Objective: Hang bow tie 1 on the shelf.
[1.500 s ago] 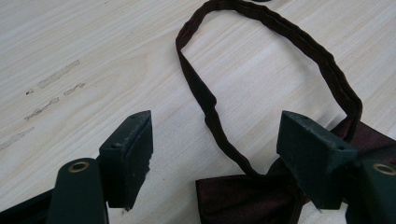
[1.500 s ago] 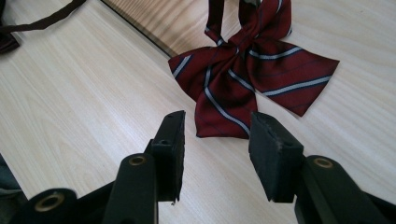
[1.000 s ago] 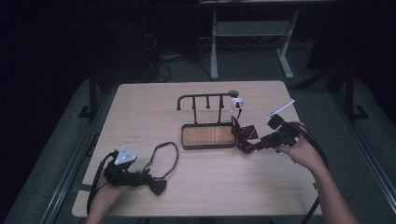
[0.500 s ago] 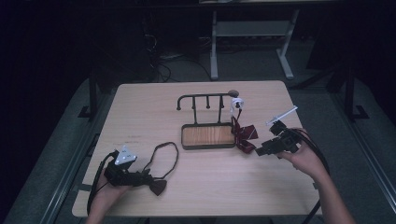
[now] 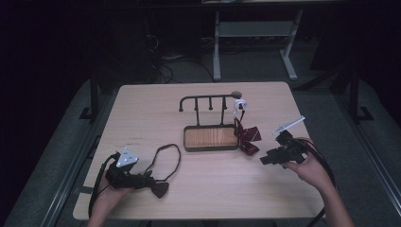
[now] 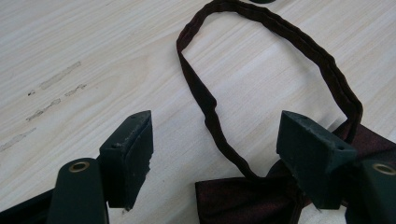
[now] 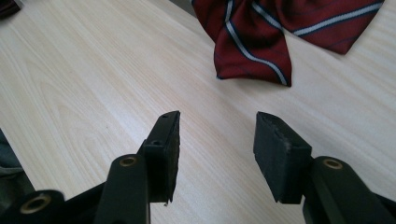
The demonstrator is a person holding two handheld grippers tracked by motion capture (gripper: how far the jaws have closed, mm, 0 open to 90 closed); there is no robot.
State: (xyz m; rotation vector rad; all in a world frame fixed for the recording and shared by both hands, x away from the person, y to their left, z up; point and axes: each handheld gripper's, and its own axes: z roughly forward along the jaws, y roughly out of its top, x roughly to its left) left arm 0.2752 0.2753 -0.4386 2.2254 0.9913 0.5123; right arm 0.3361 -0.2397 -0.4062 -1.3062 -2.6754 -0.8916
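The dark bow tie (image 6: pixel 261 198) lies at the counter's (image 5: pixel 198 198) near left corner, its strap loop (image 6: pixel 275 56) spread flat, between the open jaws of the left hand-held gripper (image 6: pixel 224 154). I'd pinch the knot, not the strap. The right hand-held gripper (image 7: pixel 217 149), open and empty, sits near the striped bow tie (image 7: pixel 261 42) hanging off the rack (image 5: pixel 210 120).

Wooden table (image 5: pixel 142 113), rack (image 5: pixel 210 137), two bow ties (image 5: pixel 161 189)

Counted on the tabletop (image 5: pixel 142 113): two bow ties, one dark (image 5: pixel 160 189) and one striped red (image 5: pixel 246 137); one hook rack (image 5: pixel 210 120) with wooden base; one white item (image 5: pixel 239 104), possibly a clip, dimly seen. Two tools: left (image 5: pixel 142 181), right (image 5: pixel 265 160).
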